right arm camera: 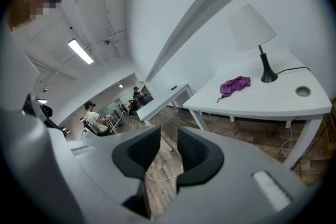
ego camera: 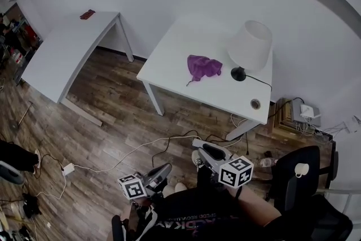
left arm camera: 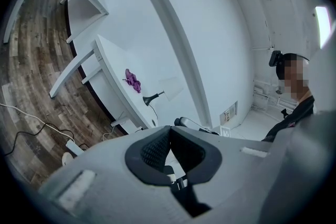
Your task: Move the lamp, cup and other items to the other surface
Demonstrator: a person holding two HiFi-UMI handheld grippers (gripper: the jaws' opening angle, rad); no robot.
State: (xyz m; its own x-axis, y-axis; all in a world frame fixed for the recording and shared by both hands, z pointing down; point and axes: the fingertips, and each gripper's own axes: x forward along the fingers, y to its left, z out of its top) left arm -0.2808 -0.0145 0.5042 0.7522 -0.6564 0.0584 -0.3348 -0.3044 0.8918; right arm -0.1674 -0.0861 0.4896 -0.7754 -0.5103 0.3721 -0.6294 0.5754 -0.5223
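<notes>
Lamp [ego camera: 249, 45] not moved yet. Task looks to be at the very start, nothing carried over.

L to R:
- Left table [ego camera: 62, 53]: prob the target surface. Bare except a small red item [ego camera: 87, 14] at its far end.
- Right table [ego camera: 169, 59]: holds everything. Purple cloth [ego camera: 203, 66] mid-table, lamp just right of it towards the far right, upright, cord running off to the right. Small ring [ego camera: 255, 104] at the near right corner; cup or cable hole, can't tell.
- Left gripper [ego camera: 167, 167]: low and near, over the floor, well apart from both tables. Pads [left arm camera: 152, 149] pressed together at the tips, nothing btwn them.
- Right gripper [ego camera: 198, 145]: also near, over the floor, aimed towards the right table but not at it yet. Pads [right arm camera: 144, 152] spread, only floor seen btwn them, so empty.
- Chair [ego camera: 296, 178]: near right, w/ a small white cup-like thing [ego camera: 302, 169] on it; may be the cup, too small to be sure.

Done: nothing, as far as I can see. Left: lamp, cloth, cup and any other bits all need lifting and taking across to the left table. Lamp's cord could snag when it goes.
</notes>
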